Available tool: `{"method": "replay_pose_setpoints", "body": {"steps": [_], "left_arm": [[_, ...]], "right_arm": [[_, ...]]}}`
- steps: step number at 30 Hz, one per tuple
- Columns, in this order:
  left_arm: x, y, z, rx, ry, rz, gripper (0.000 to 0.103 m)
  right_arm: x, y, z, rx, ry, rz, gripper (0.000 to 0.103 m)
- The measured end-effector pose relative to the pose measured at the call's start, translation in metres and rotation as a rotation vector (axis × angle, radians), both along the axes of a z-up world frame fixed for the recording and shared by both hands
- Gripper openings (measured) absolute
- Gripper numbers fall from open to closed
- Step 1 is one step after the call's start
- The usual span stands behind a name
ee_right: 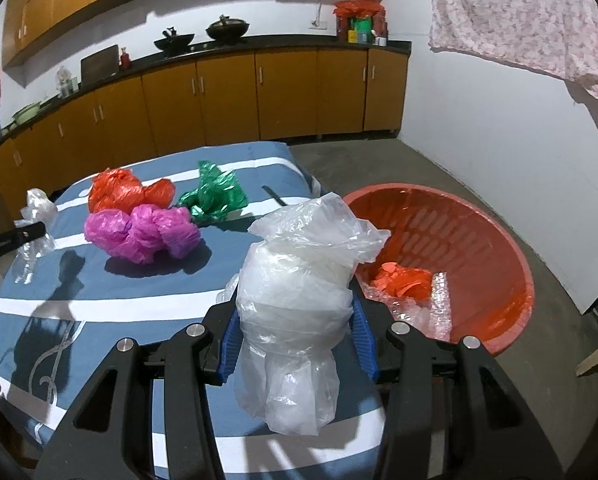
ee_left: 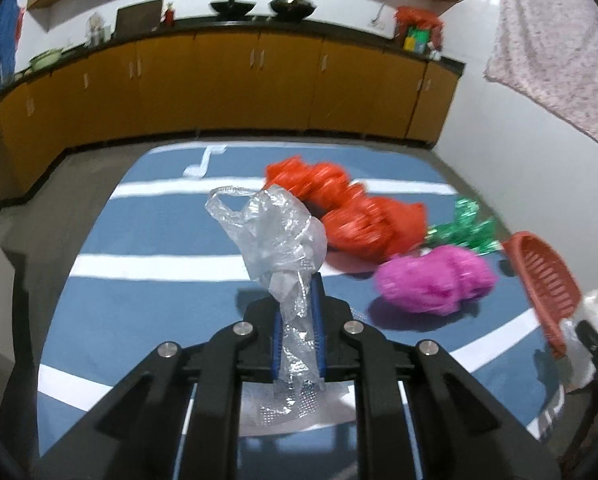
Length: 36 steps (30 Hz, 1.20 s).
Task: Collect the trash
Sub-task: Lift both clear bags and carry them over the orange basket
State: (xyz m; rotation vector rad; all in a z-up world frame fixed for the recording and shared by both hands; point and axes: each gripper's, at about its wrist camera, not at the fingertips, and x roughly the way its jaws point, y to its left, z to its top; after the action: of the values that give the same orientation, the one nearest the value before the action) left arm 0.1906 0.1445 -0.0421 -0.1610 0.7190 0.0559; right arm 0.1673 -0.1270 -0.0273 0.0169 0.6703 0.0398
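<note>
My left gripper (ee_left: pixel 297 300) is shut on a crumpled clear plastic bag (ee_left: pixel 275 232) and holds it above the blue striped table (ee_left: pixel 139 280); it also shows in the right wrist view (ee_right: pixel 35 216). My right gripper (ee_right: pixel 297 320) is shut on a bundle of white translucent plastic (ee_right: pixel 303 280) over the table's right edge, beside the red basket (ee_right: pixel 479 220). On the table lie an orange bag (ee_right: pixel 127 192), a pink bag (ee_right: pixel 143 232) and a green foil bag (ee_right: pixel 215 194). The basket holds orange scraps (ee_right: pixel 403 282) and bubble wrap (ee_right: pixel 435 308).
The red basket (ee_left: pixel 547 284) stands on the concrete floor (ee_right: pixel 439 168) right of the table. Wooden cabinets (ee_right: pixel 259 96) with a dark counter and woks run along the back wall. A patterned cloth (ee_right: pixel 515 20) hangs at the upper right.
</note>
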Motion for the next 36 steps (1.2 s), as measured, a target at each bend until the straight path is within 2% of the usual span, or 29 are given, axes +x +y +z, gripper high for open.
{"method": "replay_pose_setpoints", "body": {"steps": [8, 14, 24, 36], "left_arm": [[-0.012, -0.06, 0.038, -0.004, -0.092, -0.173, 0.014], [-0.018, -0.108, 0.049, -0.02, -0.125, -0.297, 0.014], [-0.012, -0.172, 0.051, -0.044, -0.154, -0.459, 0.014], [0.028, -0.241, 0.033, -0.108, -0.11, -0.581, 0.014]], "right_arm": [[-0.005, -0.023, 0.009, 0.013, -0.036, -0.061, 0.048], [-0.009, -0.043, 0.013, 0.003, -0.06, -0.11, 0.048], [-0.004, -0.085, 0.024, 0.0, -0.099, -0.201, 0.048], [0.016, -0.121, 0.017, 0.034, -0.105, -0.258, 0.048]]}}
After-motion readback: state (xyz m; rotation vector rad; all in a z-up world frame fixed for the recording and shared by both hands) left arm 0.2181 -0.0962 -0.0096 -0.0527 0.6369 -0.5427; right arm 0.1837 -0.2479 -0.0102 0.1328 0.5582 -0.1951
